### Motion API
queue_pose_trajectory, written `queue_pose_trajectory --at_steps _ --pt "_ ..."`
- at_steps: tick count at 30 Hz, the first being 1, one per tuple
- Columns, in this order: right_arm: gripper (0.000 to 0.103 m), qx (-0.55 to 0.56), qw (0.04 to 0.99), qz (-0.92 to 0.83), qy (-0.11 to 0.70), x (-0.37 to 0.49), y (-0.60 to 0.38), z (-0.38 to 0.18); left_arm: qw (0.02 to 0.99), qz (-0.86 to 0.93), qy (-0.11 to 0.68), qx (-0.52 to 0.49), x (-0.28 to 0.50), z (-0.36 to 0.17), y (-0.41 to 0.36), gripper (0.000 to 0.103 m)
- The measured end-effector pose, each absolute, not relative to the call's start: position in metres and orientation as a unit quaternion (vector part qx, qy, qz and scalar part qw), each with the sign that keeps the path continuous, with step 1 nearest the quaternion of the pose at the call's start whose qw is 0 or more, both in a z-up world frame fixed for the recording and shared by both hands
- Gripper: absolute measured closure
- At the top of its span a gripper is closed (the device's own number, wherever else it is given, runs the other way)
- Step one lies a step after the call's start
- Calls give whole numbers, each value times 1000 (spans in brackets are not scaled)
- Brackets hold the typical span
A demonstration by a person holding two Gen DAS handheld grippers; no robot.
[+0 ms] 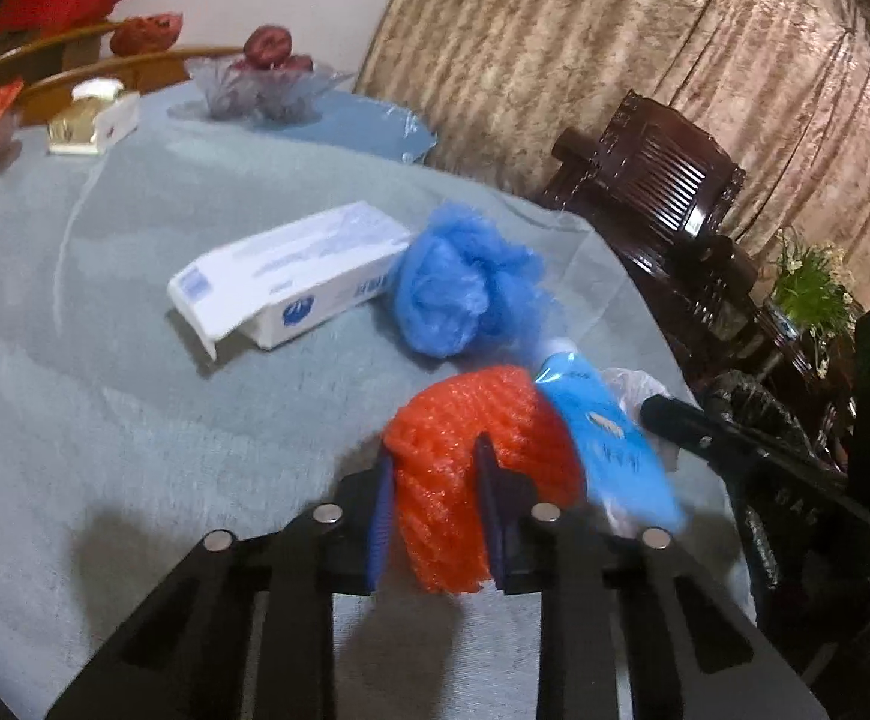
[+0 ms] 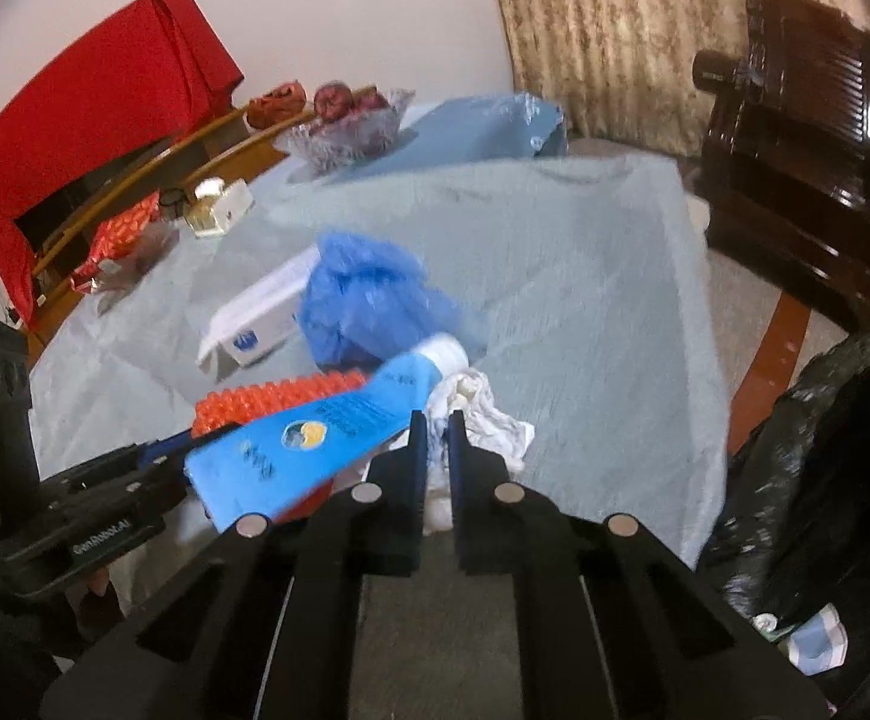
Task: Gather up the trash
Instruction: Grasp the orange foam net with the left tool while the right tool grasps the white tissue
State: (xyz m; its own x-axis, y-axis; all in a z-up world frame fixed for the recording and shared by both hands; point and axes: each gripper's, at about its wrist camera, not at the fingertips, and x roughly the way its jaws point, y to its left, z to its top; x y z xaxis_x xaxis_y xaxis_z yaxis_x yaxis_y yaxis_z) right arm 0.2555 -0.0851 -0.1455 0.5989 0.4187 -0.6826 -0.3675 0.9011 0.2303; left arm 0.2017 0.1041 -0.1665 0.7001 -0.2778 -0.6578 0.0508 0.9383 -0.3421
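An orange foam net (image 1: 465, 438) lies on the grey-blue tablecloth (image 1: 135, 390), and my left gripper (image 1: 435, 468) is shut on it, its blue pads pressing both sides. A blue tube (image 1: 603, 432) with a white cap leans across the net's right side. In the right wrist view my right gripper (image 2: 437, 438) is shut on a crumpled white tissue (image 2: 489, 420), beside the same blue tube (image 2: 315, 438) and orange net (image 2: 279, 399). Further back sit a crumpled blue plastic bag (image 1: 459, 288) and a white carton (image 1: 291, 270) lying flat.
A black trash bag (image 2: 825, 450) stands open past the table's right edge. At the table's far end are a glass fruit bowl (image 1: 261, 84) and a small gold-and-white box (image 1: 96, 117). A dark wooden chair (image 1: 663, 180) and a potted plant (image 1: 807, 288) stand beyond.
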Motion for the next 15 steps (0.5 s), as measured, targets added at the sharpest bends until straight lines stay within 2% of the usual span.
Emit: queue_pose_trajectory --at_steps 15 --pt "97 25 911 228 342 230 -95 -96 948 -41 298 -108 166 -107 124 80"
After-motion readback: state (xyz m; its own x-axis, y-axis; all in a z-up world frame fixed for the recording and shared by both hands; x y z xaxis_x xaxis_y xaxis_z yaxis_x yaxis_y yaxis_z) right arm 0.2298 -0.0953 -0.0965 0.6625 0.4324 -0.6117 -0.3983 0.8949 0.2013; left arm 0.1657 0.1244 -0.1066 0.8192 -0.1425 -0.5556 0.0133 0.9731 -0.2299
